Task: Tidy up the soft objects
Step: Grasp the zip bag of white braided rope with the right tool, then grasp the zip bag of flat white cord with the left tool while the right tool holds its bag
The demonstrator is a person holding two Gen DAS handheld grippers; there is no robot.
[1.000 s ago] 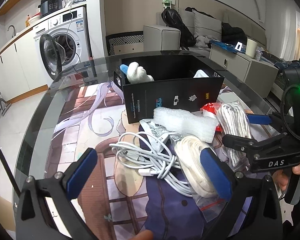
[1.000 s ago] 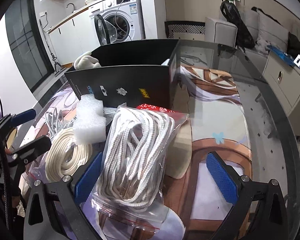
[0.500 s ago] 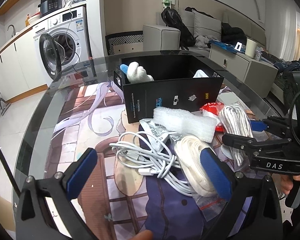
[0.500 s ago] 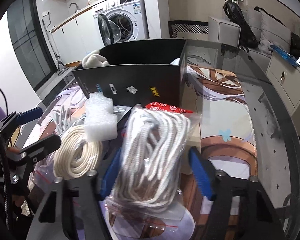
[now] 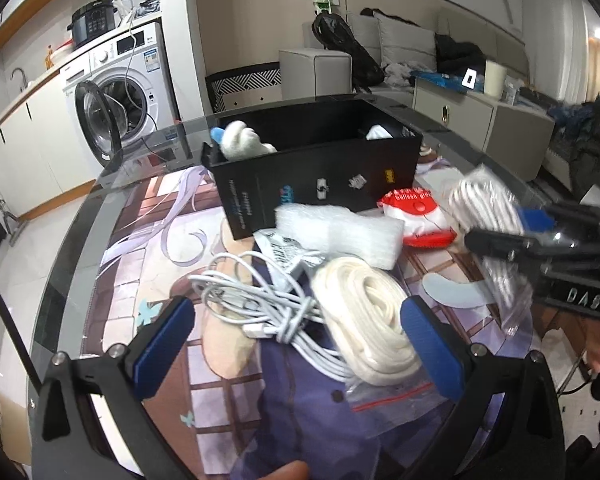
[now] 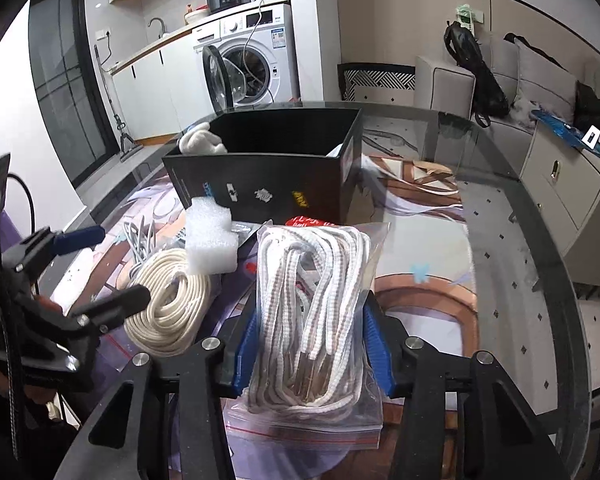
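Since a second ago our right gripper [image 6: 310,354] has closed from wide open onto the bag of striped rope [image 6: 314,312] and raised it off the desk [image 6: 512,280]; our left gripper [image 5: 296,350] has not shifted.

Right wrist view: blue pads press both sides of the clear zip bag, rope bundle upright between them at 6 o'clock.

Left wrist view: jaws spread wide, holding nothing, over the white cable tangle [image 5: 260,304] at 6 o'clock. Cream rope coil [image 5: 366,320] in its own bag lies just beside the cable, toward 5 o'clock. Foam block [image 5: 340,234] rests against the coil's far edge. Red-and-white packet [image 5: 418,214] at 2 o'clock. Lifted bag shows blurred at 3 o'clock.

Farther, at 12 o'clock: black box [image 5: 320,176], open top, white plush toy [image 5: 242,140] poking out at its left corner. Washing machine [image 5: 120,92] beyond, 11 o'clock.
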